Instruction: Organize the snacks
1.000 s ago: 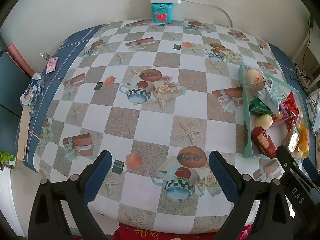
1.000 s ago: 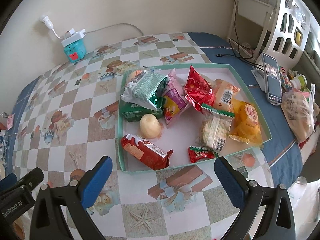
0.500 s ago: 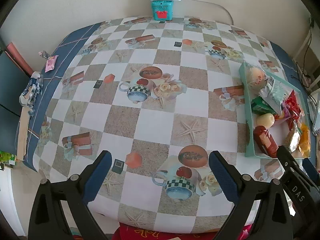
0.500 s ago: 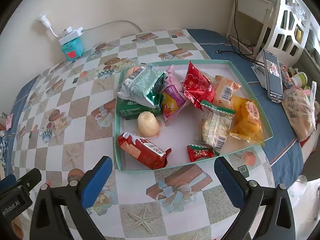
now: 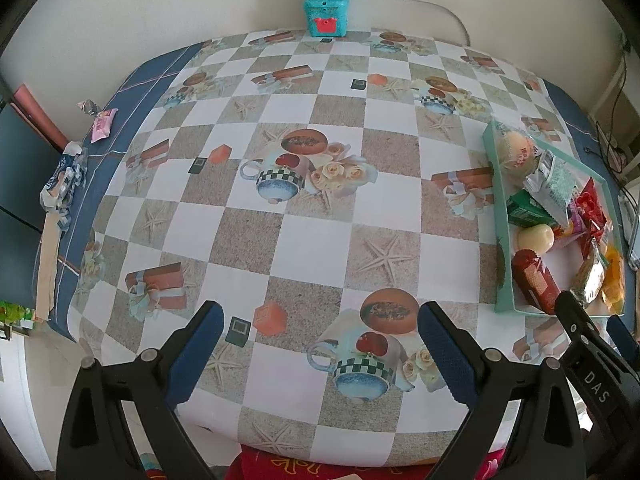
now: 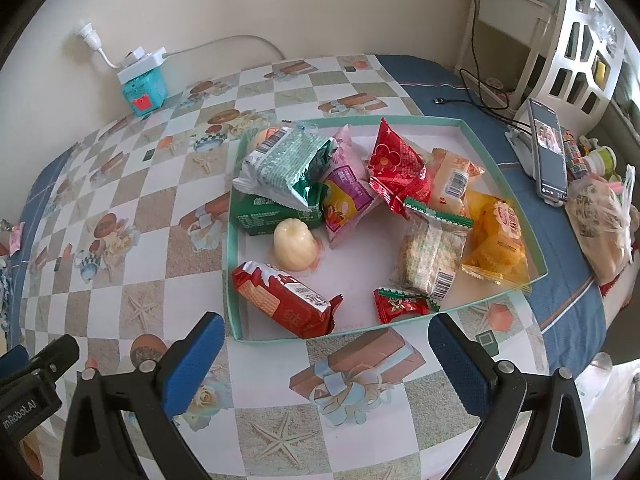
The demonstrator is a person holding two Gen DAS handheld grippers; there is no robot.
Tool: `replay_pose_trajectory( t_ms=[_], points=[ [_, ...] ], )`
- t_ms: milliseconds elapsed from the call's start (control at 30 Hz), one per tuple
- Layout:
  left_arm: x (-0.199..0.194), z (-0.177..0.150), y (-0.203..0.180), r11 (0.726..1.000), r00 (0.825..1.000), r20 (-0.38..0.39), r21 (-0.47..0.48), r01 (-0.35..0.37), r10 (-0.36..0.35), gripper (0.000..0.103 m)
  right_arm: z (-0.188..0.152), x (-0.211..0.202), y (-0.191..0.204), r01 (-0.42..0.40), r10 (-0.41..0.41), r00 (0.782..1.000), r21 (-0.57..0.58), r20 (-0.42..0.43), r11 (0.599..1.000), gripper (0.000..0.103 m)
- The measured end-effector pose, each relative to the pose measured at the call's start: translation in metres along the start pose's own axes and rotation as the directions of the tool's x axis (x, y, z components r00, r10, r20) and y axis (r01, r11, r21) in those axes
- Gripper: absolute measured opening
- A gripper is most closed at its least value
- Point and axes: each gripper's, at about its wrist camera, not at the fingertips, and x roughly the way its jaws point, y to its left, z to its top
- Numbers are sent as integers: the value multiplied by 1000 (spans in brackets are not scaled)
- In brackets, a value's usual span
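Note:
A shallow green-rimmed tray (image 6: 502, 174) on the patterned tablecloth holds several snack packs. Among them are a red biscuit pack (image 6: 286, 306) at the front left, a pale yellow jelly cup (image 6: 294, 246), a green-white bag (image 6: 282, 164), a red bag (image 6: 396, 172) and a yellow pack (image 6: 498, 236). My right gripper (image 6: 324, 356) hovers open just before the tray's near edge, nothing between its fingers. My left gripper (image 5: 320, 352) stands open over bare cloth, well left of the tray (image 5: 498, 216), which lies at the right edge of the left wrist view.
A teal box (image 5: 326, 18) under a white power strip stands at the far wall. Right of the tray are a phone on a stand (image 6: 548, 156), a cable and a filled plastic bag (image 6: 600, 224). Small wrapped items (image 5: 104, 124) lie at the table's left edge.
Both grippers have moved a little forward over the table, so the tray sits nearer in the right wrist view. The jaws stayed open and the snacks did not move.

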Motion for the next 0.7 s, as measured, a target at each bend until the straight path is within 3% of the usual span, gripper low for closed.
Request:
replay_pose_trajectory(
  t_ms=[700],
  points=[
    [1, 0, 2, 1000, 1000, -4, -2, -1, 1, 98, -1, 3, 0, 4, -5, 1000, -6, -9, 1000, 103]
  ],
)
